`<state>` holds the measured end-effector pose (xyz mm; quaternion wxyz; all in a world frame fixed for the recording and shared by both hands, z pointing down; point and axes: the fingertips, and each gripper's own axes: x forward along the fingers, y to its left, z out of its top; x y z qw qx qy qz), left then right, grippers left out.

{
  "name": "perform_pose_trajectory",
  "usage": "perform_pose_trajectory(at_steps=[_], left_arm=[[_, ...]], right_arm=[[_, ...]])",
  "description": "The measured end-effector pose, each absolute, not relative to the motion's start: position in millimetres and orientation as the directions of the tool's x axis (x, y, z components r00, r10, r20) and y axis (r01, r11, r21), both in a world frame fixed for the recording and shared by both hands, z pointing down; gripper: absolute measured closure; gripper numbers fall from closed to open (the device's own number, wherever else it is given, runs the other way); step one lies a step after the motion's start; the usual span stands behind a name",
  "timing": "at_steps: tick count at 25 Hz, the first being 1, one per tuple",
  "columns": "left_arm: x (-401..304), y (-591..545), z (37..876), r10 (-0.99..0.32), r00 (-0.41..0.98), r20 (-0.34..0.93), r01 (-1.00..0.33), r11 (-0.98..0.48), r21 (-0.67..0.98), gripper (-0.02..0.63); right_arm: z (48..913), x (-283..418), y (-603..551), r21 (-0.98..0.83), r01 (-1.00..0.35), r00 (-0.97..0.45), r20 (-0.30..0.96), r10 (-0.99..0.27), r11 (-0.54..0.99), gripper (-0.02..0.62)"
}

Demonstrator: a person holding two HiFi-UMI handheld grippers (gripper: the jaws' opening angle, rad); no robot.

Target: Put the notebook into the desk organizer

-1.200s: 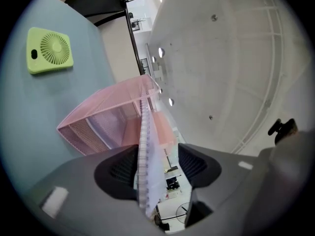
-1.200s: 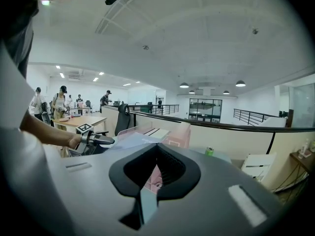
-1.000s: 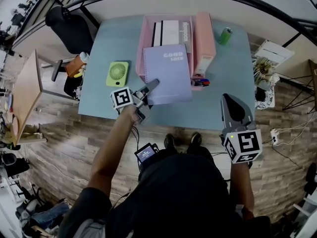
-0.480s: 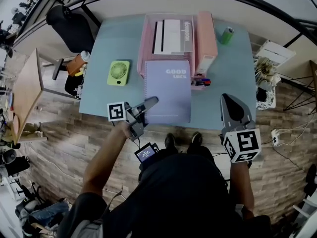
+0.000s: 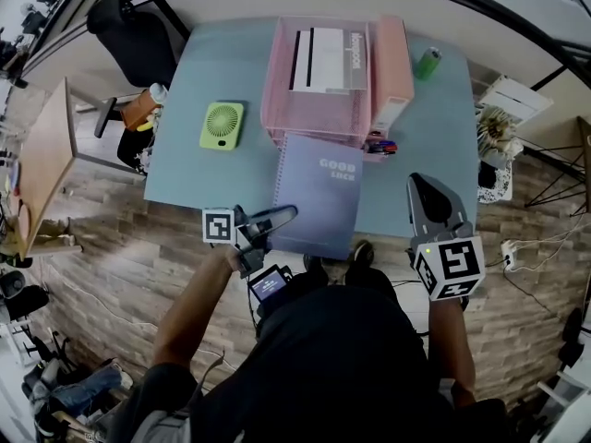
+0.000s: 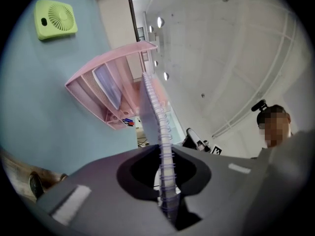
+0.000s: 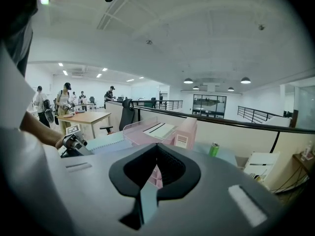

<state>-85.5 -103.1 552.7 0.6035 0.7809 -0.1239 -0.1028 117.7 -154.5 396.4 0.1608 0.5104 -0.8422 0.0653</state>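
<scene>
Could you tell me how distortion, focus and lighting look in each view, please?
Head view: fisheye bends the floor planks; light even. Left gripper view: dark round vignette, the notebook spiral blurs near the jaws. Right gripper view: same vignette, ceiling lamps bright, no glare.

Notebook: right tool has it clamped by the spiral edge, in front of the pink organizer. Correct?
No. The left tool clamps the notebook by its spiral edge, as the left gripper view shows. The rest holds: it is in front of the pink organizer.
</scene>
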Motion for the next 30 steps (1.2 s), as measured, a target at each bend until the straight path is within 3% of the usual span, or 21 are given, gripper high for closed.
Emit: perform_pose_trajectory(at_steps=[14,19,26,30], left_arm=[[-82,-116,555,-0.333,0.93,-0.155,0.067,-0.261,0.963,0.517],[-110,-115,547,-0.339,0.907,-0.249,0.11,-0.381,0.918,0.515],[-90,-113,568,-0.286,0.939,-0.192,0.088,-0.339,0.937,0.515],[-90,-117,573,-0.324,0.911,-0.254,0.145,-0.327,0.934,0.514]], right_arm=[[399,117,-149,0.085,-0.888,-0.394,0.365,-0.844,0.452,0.592],[400,125,-150,0.087,-0.896,-0.376,0.374,-0.848,0.436,0.592],[396,115,-152,0.091,-0.889,-0.388,0.371,-0.844,0.449,0.592],[400,114,-154,0.089,-0.888,-0.388,0.381,-0.839,0.451,0.592]])
